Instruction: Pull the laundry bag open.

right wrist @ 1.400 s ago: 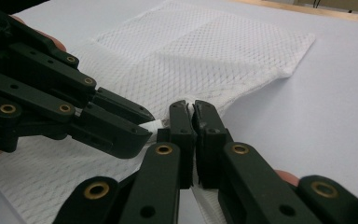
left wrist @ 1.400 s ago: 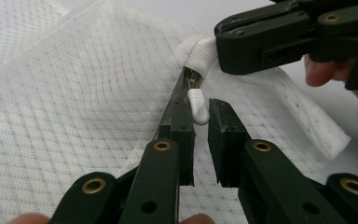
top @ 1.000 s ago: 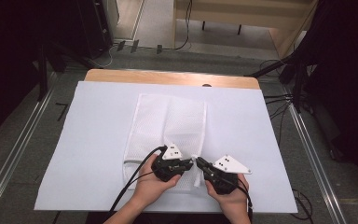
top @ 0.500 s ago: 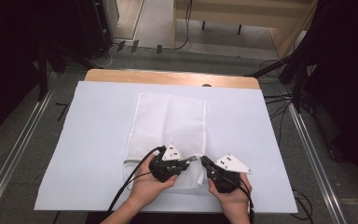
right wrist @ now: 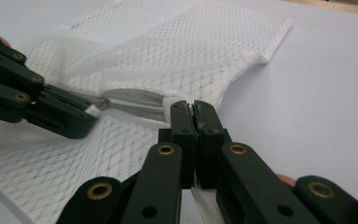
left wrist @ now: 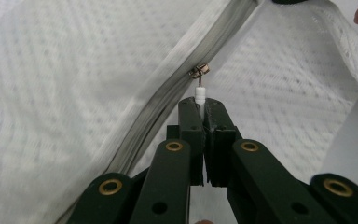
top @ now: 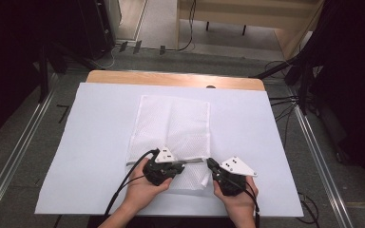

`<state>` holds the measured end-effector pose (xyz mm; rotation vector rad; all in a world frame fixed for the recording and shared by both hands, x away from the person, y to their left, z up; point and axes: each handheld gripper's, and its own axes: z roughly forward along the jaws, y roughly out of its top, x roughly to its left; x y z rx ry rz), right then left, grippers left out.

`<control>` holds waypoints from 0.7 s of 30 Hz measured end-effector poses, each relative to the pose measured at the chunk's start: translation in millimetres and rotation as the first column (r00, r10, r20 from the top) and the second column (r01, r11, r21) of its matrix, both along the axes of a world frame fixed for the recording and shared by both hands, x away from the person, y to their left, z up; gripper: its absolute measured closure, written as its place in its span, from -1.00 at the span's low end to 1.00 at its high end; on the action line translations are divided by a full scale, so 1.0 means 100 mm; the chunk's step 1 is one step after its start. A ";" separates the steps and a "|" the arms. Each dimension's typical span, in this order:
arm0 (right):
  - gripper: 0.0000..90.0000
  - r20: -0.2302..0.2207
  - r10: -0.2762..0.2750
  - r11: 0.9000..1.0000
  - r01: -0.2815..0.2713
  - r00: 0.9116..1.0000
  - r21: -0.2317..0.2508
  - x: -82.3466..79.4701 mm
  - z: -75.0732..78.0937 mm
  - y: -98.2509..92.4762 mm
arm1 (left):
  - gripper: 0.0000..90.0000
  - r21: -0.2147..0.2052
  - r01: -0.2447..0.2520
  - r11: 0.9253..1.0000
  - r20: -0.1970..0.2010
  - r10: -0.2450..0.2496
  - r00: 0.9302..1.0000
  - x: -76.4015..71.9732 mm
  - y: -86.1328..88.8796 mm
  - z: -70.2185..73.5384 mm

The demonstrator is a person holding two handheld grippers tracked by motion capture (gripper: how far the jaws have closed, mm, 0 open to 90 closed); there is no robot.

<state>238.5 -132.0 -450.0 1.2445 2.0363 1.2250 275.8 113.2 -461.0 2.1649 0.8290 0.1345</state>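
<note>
A white mesh bag (top: pixel 171 118) lies flat on the white sheet, its grey zipper (top: pixel 195 161) running across near the front end. My left gripper (top: pixel 184 164) is shut on the zipper's small white pull tab (left wrist: pixel 200 92), just below the metal slider (left wrist: pixel 199 71). My right gripper (top: pixel 210 164) is shut on the bag's fabric edge (right wrist: pixel 170 101) at the zipper's right end. In the right gripper view the left gripper (right wrist: pixel 92 113) comes in from the left, with a short stretch of zipper (right wrist: pixel 130 99) between the two.
The white sheet (top: pixel 90 133) covers most of a wooden table (top: pixel 171 79). Black cables trail from both grippers toward the front edge. Metal rails (top: pixel 14 156) run along both sides, and cables lie on the floor at the back and right.
My left gripper has slid a little to the left along the zipper line, widening the gap to the right gripper. The right gripper has stayed where it was.
</note>
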 end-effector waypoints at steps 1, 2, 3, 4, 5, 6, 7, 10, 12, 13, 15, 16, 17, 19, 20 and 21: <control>1.00 -0.003 -0.008 1.000 0.008 1.000 0.000 0.00 0.00 -0.01 | 0.97 -0.004 -0.008 1.000 -0.004 0.008 1.000 0.00 0.04 -0.01; 1.00 -0.005 -0.007 1.000 0.007 1.000 0.000 0.01 -0.01 -0.02 | 0.97 -0.005 -0.017 1.000 -0.008 0.017 1.000 0.00 0.09 -0.02; 1.00 -0.008 -0.012 1.000 0.012 1.000 -0.001 0.01 -0.02 -0.03 | 0.97 -0.007 -0.028 1.000 -0.009 0.028 1.000 -0.01 0.17 -0.02; 1.00 -0.007 -0.012 1.000 0.012 1.000 -0.001 0.02 -0.02 -0.03 | 0.97 -0.009 -0.035 0.999 -0.014 0.035 0.999 -0.02 0.21 -0.02; 1.00 -0.007 -0.015 1.000 0.015 1.000 -0.003 0.02 -0.02 -0.03 | 0.97 -0.012 -0.043 0.999 -0.016 0.042 0.999 -0.03 0.25 -0.02; 1.00 -0.007 -0.015 1.000 0.015 1.000 -0.003 0.02 -0.02 -0.03 | 0.97 -0.012 -0.043 0.999 -0.016 0.042 0.999 -0.03 0.25 -0.02; 1.00 -0.008 -0.019 1.000 0.019 1.000 -0.005 0.02 -0.03 -0.03 | 0.97 -0.016 -0.054 0.998 -0.021 0.054 0.998 -0.05 0.35 -0.02; 1.00 -0.007 -0.019 1.000 0.019 1.000 -0.011 0.03 -0.03 -0.03 | 0.97 -0.019 -0.074 0.997 -0.021 0.074 0.997 -0.07 0.45 -0.03; 1.00 -0.007 -0.025 1.000 0.025 1.000 -0.012 0.03 -0.04 -0.04 | 0.97 -0.021 -0.090 0.996 -0.029 0.089 0.996 -0.09 0.56 -0.03; 0.99 -0.008 -0.024 1.000 0.024 1.000 -0.014 0.04 -0.04 -0.05 | 0.97 -0.025 -0.098 0.995 -0.031 0.098 0.995 -0.09 0.62 -0.04; 1.00 -0.013 -0.030 0.999 0.030 0.999 -0.016 0.04 -0.06 -0.05 | 0.97 -0.032 -0.129 0.991 -0.039 0.128 0.991 -0.12 0.78 -0.04; 0.99 -0.015 -0.033 0.999 0.033 0.999 -0.016 0.04 -0.06 -0.05 | 0.97 -0.034 -0.136 0.990 -0.041 0.135 0.990 -0.13 0.84 -0.03; 0.99 -0.016 -0.034 0.999 0.034 0.999 -0.017 0.05 -0.06 -0.06 | 0.97 -0.037 -0.148 0.988 -0.043 0.146 0.988 -0.14 0.89 -0.03; 1.00 -0.014 -0.039 0.999 0.039 0.999 -0.016 0.05 -0.07 -0.07 | 0.97 -0.037 -0.159 0.987 -0.038 0.158 0.987 -0.16 0.98 -0.01; 1.00 -0.016 -0.040 0.999 0.040 0.999 -0.015 0.06 -0.07 -0.08 | 0.97 -0.034 -0.160 0.987 -0.038 0.158 0.987 -0.18 1.02 0.00; 1.00 -0.017 -0.042 0.999 0.042 0.999 -0.012 0.06 -0.07 -0.09 | 0.97 -0.035 -0.166 0.985 -0.034 0.165 0.986 -0.19 1.06 0.00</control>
